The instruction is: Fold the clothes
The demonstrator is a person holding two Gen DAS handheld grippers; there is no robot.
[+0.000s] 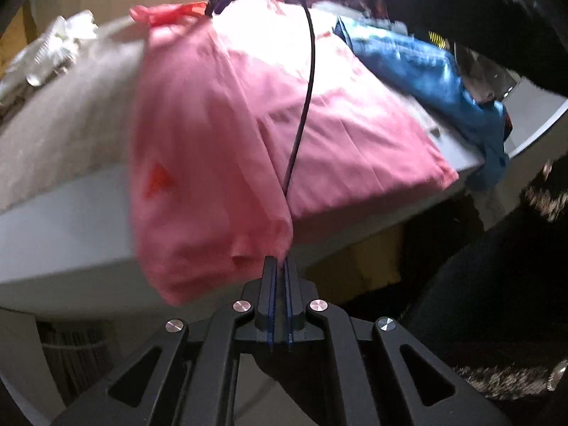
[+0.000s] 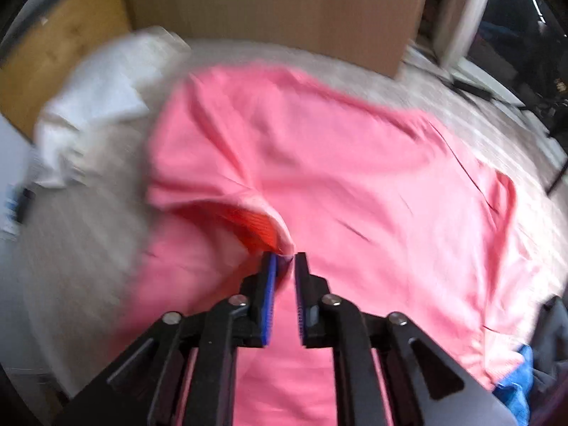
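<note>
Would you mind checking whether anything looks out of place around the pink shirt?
A thin black cable trails across the pink shirt toward the left gripper, which pinches the shirt's edge; it could get caught in a fold.

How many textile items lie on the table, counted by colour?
Pink: 1, the pink shirt
Blue: 1, the blue garment
White: 1, the white cloth
Total: 3
</note>
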